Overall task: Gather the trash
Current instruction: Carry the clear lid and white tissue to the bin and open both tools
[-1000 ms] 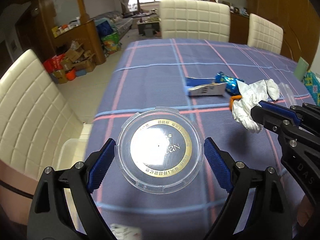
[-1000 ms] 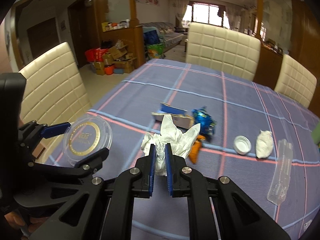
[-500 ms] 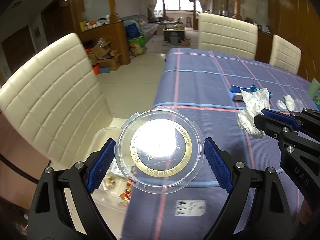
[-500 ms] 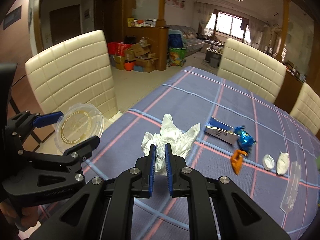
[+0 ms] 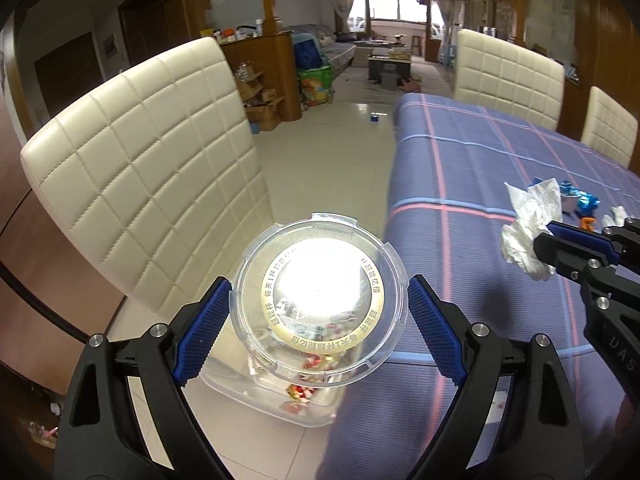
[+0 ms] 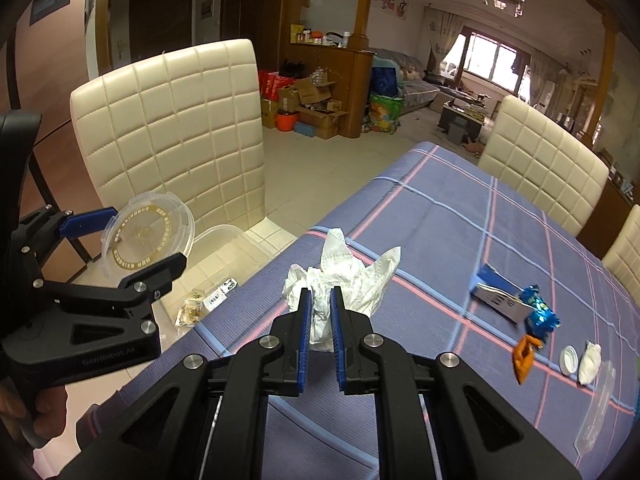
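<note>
My left gripper (image 5: pixel 320 320) is shut on a round clear plastic lid (image 5: pixel 316 264) with a gold ring, its blue pads pressing on the lid's rim from both sides. The lid hangs past the table's left edge, above a clear plastic bin (image 5: pixel 248 396) on the floor that holds several wrappers. My right gripper (image 6: pixel 320 312) is shut on a crumpled white tissue (image 6: pixel 352 276) and holds it over the table's left part. In the right wrist view the left gripper (image 6: pixel 132 240) and its lid (image 6: pixel 144 236) sit at the far left, over the bin (image 6: pixel 224 229).
A blue plaid tablecloth (image 6: pixel 460 220) covers the table. On it to the right lie a blue-and-white box (image 6: pixel 500 296), a blue wrapper (image 6: pixel 540 316), an orange wrapper (image 6: pixel 524 356), a white cap (image 6: pixel 569 359), a white wad (image 6: pixel 590 360) and a clear sleeve (image 6: pixel 596 412). A cream chair (image 6: pixel 176 128) stands behind the bin.
Both grippers have swung left, from over the table's middle to its left edge. The lid now hangs over the floor bin, and the tissue has come along in the right gripper.
</note>
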The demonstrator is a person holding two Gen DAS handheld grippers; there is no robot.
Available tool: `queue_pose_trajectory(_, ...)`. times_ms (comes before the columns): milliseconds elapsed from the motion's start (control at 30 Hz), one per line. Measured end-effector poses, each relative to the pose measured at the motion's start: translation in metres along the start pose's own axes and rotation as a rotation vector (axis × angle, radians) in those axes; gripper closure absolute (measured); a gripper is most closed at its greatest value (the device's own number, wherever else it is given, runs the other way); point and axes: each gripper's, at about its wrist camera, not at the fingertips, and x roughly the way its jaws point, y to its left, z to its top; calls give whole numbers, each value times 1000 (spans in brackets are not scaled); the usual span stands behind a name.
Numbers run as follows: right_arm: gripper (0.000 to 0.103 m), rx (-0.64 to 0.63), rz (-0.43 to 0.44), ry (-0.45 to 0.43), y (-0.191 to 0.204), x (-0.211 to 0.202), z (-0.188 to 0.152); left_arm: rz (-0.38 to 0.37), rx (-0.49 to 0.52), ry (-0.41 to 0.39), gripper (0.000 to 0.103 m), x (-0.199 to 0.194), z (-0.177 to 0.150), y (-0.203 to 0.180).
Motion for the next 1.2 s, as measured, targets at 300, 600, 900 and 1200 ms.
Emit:
queue_pose_trajectory(300, 93, 9, 16, 17, 3, 19, 8, 17, -36, 23, 15, 19, 4, 31)
queue_pose_trajectory(600, 93, 5, 35, 42, 7, 32, 8, 8, -50, 40, 5, 26, 0, 43)
queue_pose_trajectory(900, 93, -4, 48, 55, 12, 36, 6, 18, -58, 60, 5, 28, -9, 44)
queue_pose_trajectory(1200, 93, -16, 54, 58, 18, 36, 8, 18, -76, 66, 5, 25, -15, 50)
